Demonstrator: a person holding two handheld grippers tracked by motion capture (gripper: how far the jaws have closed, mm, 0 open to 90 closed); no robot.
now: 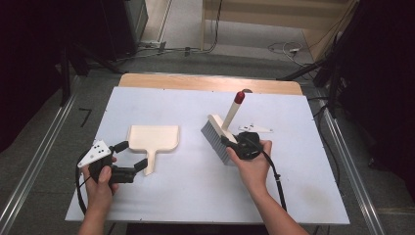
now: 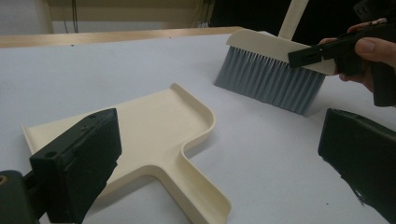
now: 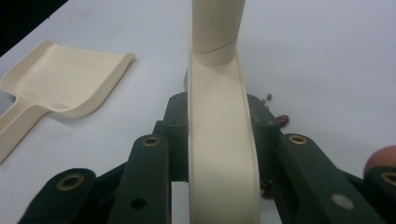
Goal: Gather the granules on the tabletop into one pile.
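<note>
Right hand-held gripper (image 1: 230,145) is clamped on the cream brush head (image 3: 223,154), bristles (image 1: 215,142) down on the desk (image 1: 293,196), likely for sweeping small bits (image 3: 275,109) toward the dustpan (image 1: 153,138). Left hand-held gripper (image 1: 133,155) is wide open, empty, straddling the dustpan handle (image 1: 150,164). Brush: grey bristles, red-tipped handle (image 1: 239,97).

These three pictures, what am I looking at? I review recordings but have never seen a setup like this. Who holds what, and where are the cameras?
A person sits at a white table holding hand-held tongs in each hand. One camera looks down from above; the other two ride on the tongs and look along their black jaws. The right tongs are shut on a cream brush with grey bristles, gripping its head. The left tongs stand open, one jaw on either side of the handle of a cream dustpan lying flat. A few small crumbs lie by the brush.
</note>
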